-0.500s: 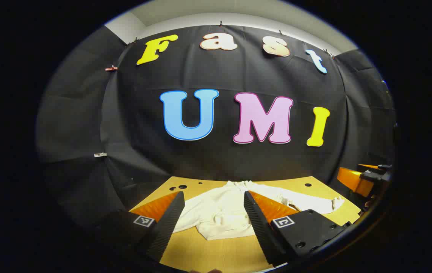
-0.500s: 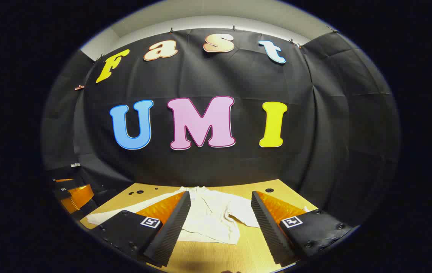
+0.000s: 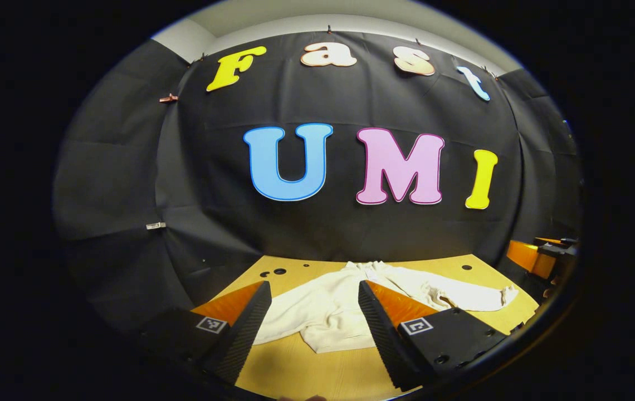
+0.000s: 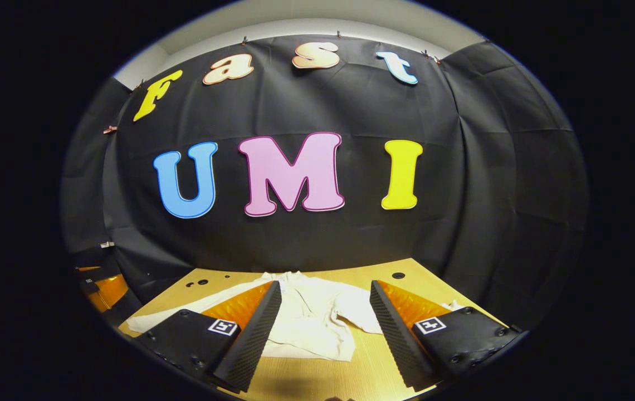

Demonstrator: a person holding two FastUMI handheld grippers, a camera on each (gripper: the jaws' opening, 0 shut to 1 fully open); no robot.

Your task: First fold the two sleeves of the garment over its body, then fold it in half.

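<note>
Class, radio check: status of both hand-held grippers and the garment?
Left hand-held gripper open, above table. Right hand-held gripper open, empty. Garment flat, sleeves spread, unfolded. No obstruction seen.

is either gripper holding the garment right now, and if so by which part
Nothing is held. The left gripper and the right gripper are both open above the table, with the garment lying flat beyond their fingers.

Cream garment [image 3: 328,303], tan table [image 3: 317,373]

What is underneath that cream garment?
The garment lies spread on a yellow wooden table. Whatever sits directly beneath the cloth is covered.
</note>
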